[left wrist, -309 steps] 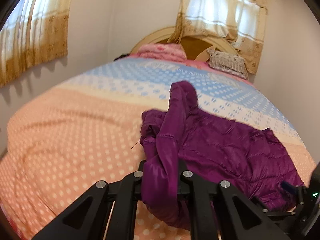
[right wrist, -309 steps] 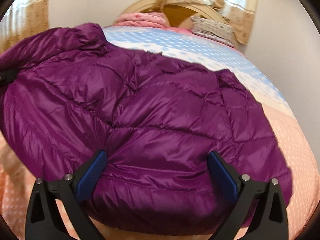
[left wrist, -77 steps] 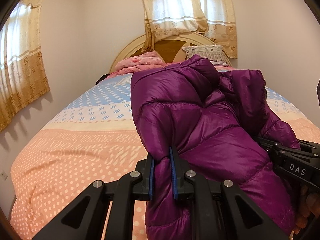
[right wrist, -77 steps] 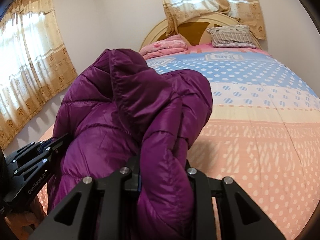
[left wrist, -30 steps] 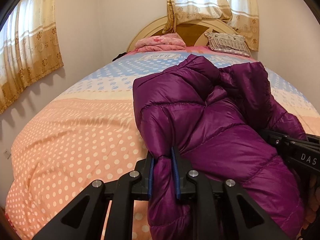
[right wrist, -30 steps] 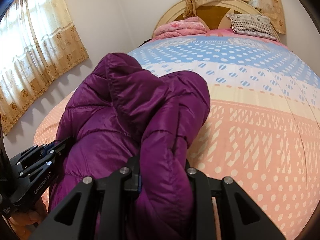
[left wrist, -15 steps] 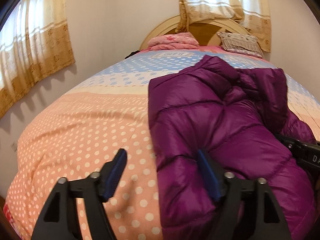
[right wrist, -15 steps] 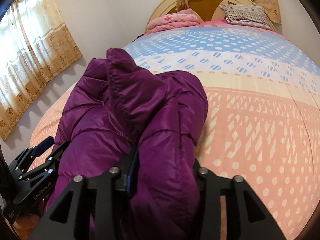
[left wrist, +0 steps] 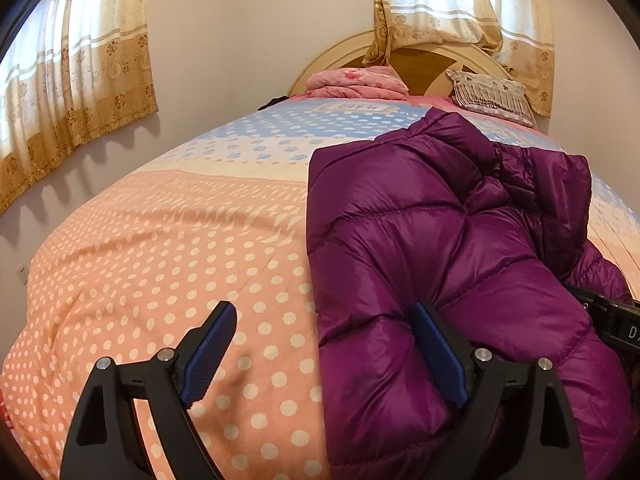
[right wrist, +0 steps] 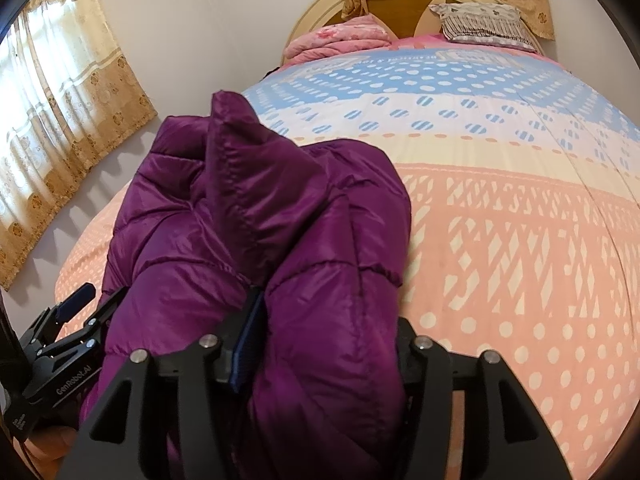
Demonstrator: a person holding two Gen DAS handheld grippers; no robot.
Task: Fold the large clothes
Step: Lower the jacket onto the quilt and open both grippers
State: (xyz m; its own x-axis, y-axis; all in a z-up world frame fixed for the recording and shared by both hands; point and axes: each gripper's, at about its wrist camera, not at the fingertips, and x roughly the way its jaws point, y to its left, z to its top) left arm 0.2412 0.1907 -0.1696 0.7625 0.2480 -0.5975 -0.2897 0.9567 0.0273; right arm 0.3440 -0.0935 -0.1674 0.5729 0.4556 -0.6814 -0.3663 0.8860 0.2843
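Observation:
A purple quilted puffer jacket [left wrist: 432,240] lies bunched and folded on the bed. My left gripper [left wrist: 324,344] is open; its right finger rests on the jacket's near edge and its left finger is over the bedspread. In the right wrist view the jacket [right wrist: 280,220] fills the middle, and a thick fold of it sits between the fingers of my right gripper [right wrist: 320,344], which stand part-way open. The left gripper [right wrist: 68,320] shows at the lower left of that view.
The bed has a pink, cream and blue dotted bedspread [left wrist: 180,240]. A folded pink blanket [left wrist: 356,82] and a fringed pillow [left wrist: 488,96] lie at the headboard. Curtained windows are on the left wall [left wrist: 72,80] and behind the bed.
Both grippers lowered the jacket onto the bed. My left gripper opened wide and let go of the jacket. My right gripper's jaws have widened around the fold.

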